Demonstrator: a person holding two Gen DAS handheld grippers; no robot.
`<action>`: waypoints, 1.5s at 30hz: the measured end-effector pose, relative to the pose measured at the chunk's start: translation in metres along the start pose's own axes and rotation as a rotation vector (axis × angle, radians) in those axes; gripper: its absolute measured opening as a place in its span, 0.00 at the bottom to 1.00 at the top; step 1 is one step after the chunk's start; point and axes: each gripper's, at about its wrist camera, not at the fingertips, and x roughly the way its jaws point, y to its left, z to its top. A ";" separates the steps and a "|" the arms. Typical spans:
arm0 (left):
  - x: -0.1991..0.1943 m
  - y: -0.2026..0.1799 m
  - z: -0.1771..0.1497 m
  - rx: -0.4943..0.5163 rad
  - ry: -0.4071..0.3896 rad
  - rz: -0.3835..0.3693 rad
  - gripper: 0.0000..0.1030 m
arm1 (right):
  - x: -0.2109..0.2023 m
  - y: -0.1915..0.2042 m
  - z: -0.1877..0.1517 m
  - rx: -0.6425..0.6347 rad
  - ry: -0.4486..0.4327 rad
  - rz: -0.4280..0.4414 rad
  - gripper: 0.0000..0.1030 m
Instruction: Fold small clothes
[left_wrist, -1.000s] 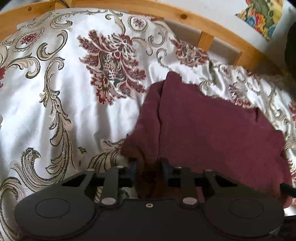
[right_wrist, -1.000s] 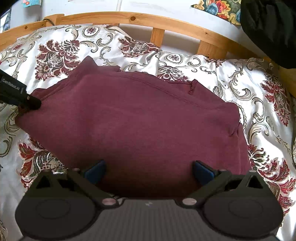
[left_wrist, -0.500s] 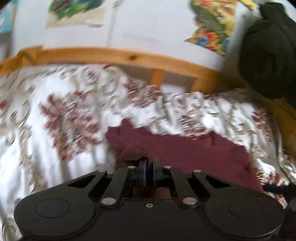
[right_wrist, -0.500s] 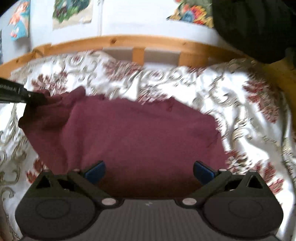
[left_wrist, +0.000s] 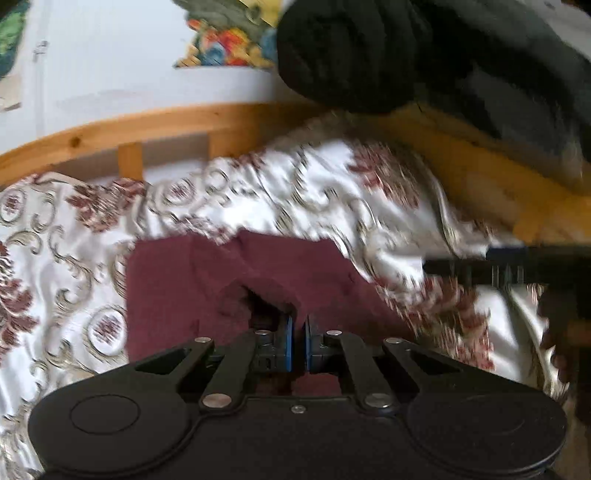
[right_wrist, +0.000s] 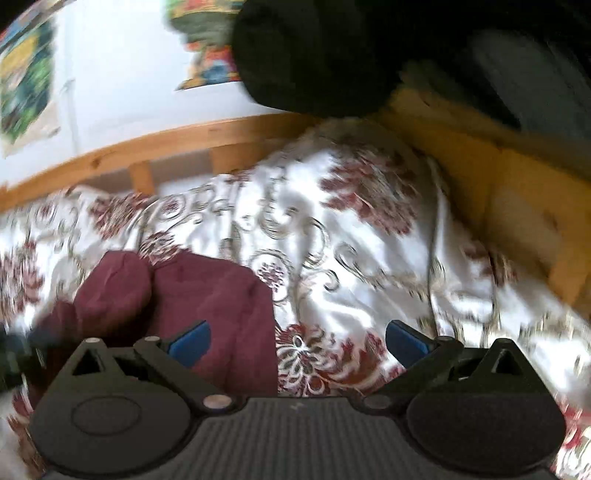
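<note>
A maroon garment (left_wrist: 192, 280) lies on the floral bedspread (left_wrist: 332, 192). My left gripper (left_wrist: 297, 345) is shut on a bunched edge of the garment and holds it lifted over the rest of the cloth. In the right wrist view the garment (right_wrist: 214, 295) sits at the lower left, folded over on itself. My right gripper (right_wrist: 297, 343) is open and empty, its left fingertip over the garment's right edge and its right one over the bedspread. The right gripper also shows in the left wrist view (left_wrist: 498, 264) at the right. Both views are motion-blurred.
A wooden bed rail (left_wrist: 147, 129) runs behind the bedspread, with a wooden side board (right_wrist: 498, 177) at the right. A black bundle (left_wrist: 406, 55) hangs at the upper right. Colourful pictures (right_wrist: 26, 81) are on the white wall.
My left gripper closed on the garment's left edge, lifted it and carried it rightward over the cloth. The right gripper stayed open and swung right, so the garment now shows narrower.
</note>
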 end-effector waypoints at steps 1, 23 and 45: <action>0.002 -0.005 -0.005 0.022 0.007 0.001 0.06 | 0.003 -0.009 0.000 0.057 0.013 0.027 1.00; -0.054 0.007 -0.053 0.205 -0.119 0.015 0.88 | 0.065 0.034 -0.014 0.288 0.035 0.484 1.00; -0.012 0.039 -0.068 0.092 -0.039 0.064 0.42 | 0.139 0.097 -0.027 0.059 0.146 0.505 0.14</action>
